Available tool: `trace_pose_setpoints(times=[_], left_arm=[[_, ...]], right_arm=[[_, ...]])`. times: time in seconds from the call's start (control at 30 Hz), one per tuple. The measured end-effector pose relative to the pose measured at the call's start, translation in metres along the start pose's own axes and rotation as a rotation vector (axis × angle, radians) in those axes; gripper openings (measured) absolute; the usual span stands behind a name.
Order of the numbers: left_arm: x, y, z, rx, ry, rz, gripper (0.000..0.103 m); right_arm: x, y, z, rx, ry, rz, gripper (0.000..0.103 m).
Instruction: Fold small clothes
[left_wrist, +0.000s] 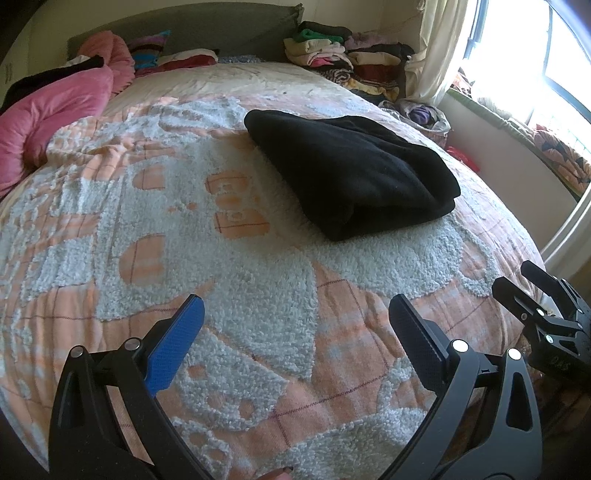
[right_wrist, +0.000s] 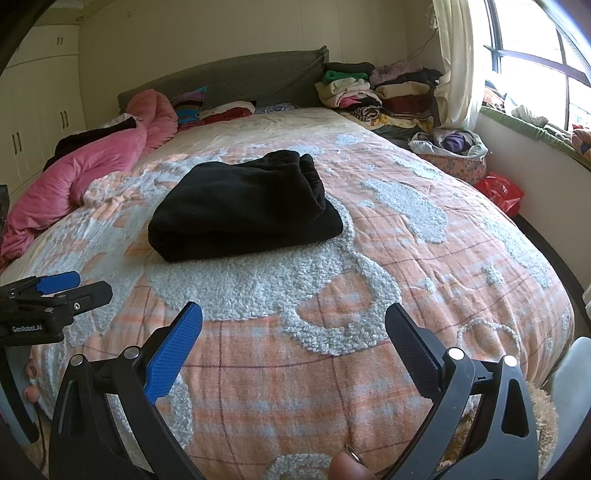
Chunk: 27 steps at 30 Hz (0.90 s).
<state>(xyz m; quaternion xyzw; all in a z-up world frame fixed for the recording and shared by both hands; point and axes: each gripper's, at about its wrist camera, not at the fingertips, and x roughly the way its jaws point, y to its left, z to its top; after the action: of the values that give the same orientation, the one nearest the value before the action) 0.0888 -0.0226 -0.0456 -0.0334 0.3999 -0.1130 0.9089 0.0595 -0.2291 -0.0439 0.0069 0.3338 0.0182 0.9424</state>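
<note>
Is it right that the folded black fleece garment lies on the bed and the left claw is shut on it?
Not quite. The folded black fleece garment does lie on the bed, but the left claw is open and empty, well short of it, as the left wrist view shows.

black folded garment; orange-pink plaid bedspread with grey-white tufted motifs; pink duvet; grey-green headboard; red bag; one blue, one black pad per gripper.
</note>
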Motion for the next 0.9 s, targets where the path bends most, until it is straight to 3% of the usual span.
trace_pose_setpoints(times=[0.67, 0.8, 0.9], left_arm=[[-0.002, -0.001, 0.002, 0.008, -0.006, 0.01, 0.094], [0.002, 0.0, 0.0, -0.015, 0.02, -0.012, 0.094], [0.003, 0.01, 0.001, -0.032, 0.03, 0.018, 0.094]], right_arm=[[0.001, 0.0, -0.003, 0.011, 0.005, -0.003, 0.099], [-0.007, -0.017, -0.002, 0.094, -0.004, -0.027, 0.099], [-0.026, -0.05, 0.003, 0.212, -0.053, -0.084, 0.099]])
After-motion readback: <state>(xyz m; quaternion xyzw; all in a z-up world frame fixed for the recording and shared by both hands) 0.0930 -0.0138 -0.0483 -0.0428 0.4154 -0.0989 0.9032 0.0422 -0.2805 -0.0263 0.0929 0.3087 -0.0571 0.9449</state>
